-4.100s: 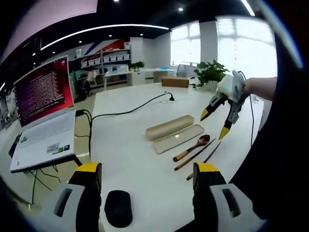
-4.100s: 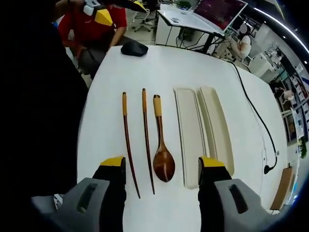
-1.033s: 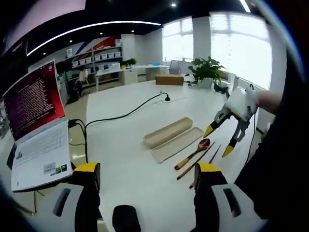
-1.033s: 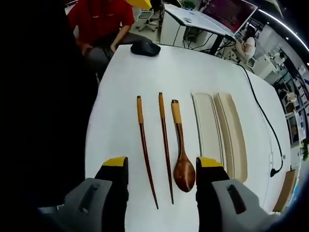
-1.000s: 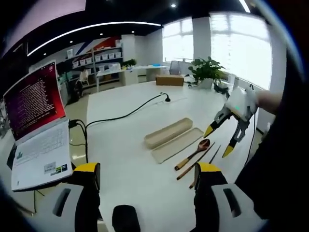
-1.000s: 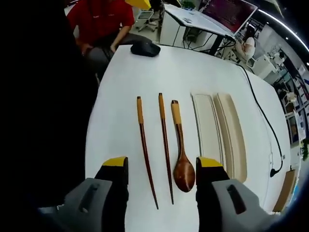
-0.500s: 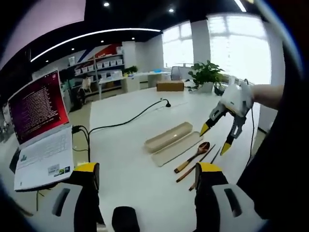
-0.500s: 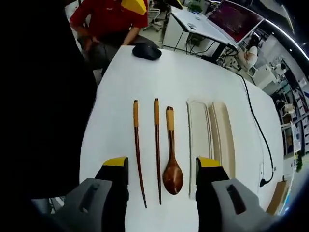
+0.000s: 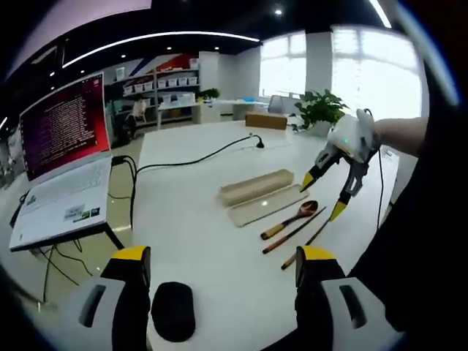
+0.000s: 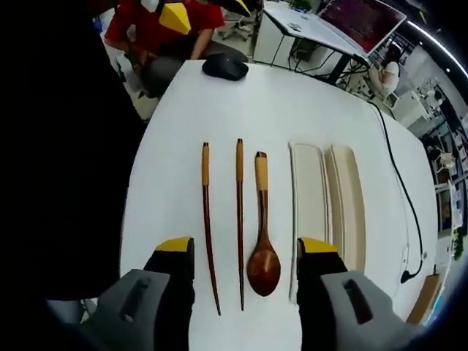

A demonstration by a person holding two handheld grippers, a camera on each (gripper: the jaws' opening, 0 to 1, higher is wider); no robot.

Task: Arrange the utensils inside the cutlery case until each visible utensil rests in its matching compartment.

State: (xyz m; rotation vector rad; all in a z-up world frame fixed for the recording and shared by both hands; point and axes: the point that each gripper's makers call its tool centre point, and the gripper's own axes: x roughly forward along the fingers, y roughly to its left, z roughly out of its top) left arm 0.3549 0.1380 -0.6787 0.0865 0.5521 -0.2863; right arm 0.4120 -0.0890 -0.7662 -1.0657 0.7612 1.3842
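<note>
1. Centre frame in the right gripper view: wooden spoon [image 10: 263, 245] and two chopsticks [image 10: 239, 219] lie outside the cutlery case [image 10: 345, 205].
2. Right gripper [image 10: 246, 256] hovers above, jaws apart, empty; left gripper [image 9: 217, 265] likewise.
3. Approach step; next likely a descent onto the spoon.

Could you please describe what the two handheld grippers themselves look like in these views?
Each gripper has two grey moulded jaws with a slot-shaped recess and yellow tips. The left gripper and right gripper show this close up. Seen from the left gripper view, the right gripper has a whitish body with a small green light, slim dark jaws ending in yellow points, and a thin dark cable hanging beside it.
</note>
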